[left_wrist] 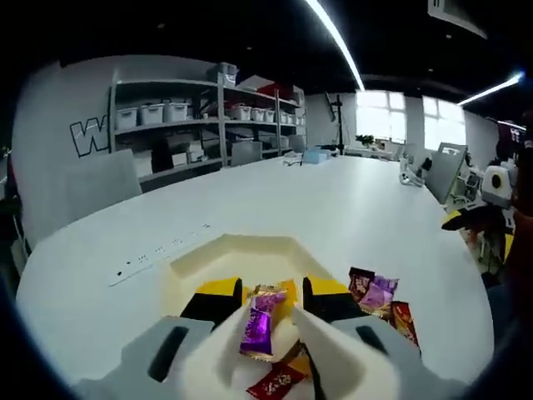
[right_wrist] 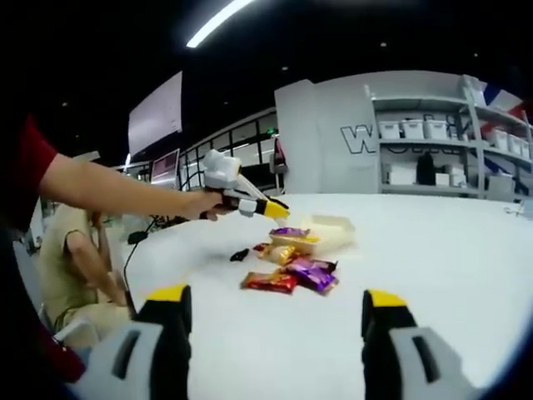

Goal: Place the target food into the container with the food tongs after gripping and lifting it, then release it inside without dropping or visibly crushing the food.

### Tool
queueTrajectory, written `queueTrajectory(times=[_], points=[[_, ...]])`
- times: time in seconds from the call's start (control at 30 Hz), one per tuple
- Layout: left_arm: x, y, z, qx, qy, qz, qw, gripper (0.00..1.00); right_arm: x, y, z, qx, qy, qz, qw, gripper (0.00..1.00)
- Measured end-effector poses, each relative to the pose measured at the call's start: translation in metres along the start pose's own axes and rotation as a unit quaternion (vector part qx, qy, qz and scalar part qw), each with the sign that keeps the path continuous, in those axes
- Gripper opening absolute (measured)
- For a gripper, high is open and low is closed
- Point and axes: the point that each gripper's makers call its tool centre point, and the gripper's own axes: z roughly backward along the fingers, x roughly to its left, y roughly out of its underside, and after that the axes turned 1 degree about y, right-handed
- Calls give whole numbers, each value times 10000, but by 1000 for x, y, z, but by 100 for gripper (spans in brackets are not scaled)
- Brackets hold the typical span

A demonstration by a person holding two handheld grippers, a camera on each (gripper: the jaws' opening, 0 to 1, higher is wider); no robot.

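Purple foil marks the task's thing: a wrapped candy (left_wrist: 257, 331) sits between the 2 yellow-tipped jaws of the left hand-held gripper (left_wrist: 272, 302), raised above the pale container (left_wrist: 237, 250), which lies just beyond the jaw tips. Whether the jaws press the wrapper or merely flank it I cannot tell; they stand fairly close, with the candy filling much of the gap. No food tongs are in sight; the gripper does the carrying.

In the right gripper view the same left hand-held gripper (right_wrist: 268, 209), held by a person's hand (right_wrist: 206, 202), hovers over the container (right_wrist: 329, 229) with the candy (right_wrist: 289, 232) just below its tip.

As a judgement, gripping and lifting look done, and the lowering and release inside the container are left. Other wrapped candies (left_wrist: 379, 302) lie on the white desk (left_wrist: 358, 208) just beside the container, with a red one (left_wrist: 275, 383) nearer the camera.

The right hand-held gripper (right_wrist: 275, 312) hangs with jaws wide apart and nothing between them, well back from the pile (right_wrist: 291, 271).

Room is generous: the desk is broad and bare past the container, apart from a flat white strip (left_wrist: 158, 250) to one side. The desk edge curves near the seated person (right_wrist: 79, 267), well apart from the working spot. The container's low walls are the only edge to mind on release.
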Motion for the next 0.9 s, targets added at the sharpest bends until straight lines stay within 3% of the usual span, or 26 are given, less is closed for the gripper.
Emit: queueTrajectory(times=[0.13, 0.23, 0.4, 0.53, 0.9], points=[[1, 0, 0, 45, -30, -11, 10000, 28, 0, -2, 1, -21, 22, 12, 10000, 82], [13, 14, 2, 388, -417, -244, 9981, 28, 1, -2, 2, -21, 36, 19, 10000, 82], [15, 14, 1, 333, -542, -278, 9976, 27, 4, -3, 3, -21, 32, 37, 10000, 82], [27, 9, 1, 296, -923, -724, 9927, 27, 6, -3, 2, -16, 23, 53, 10000, 82], [32, 4, 6, 206, -932, -493, 9942, 27, 7, -4, 1, -11, -1, 57, 10000, 82]])
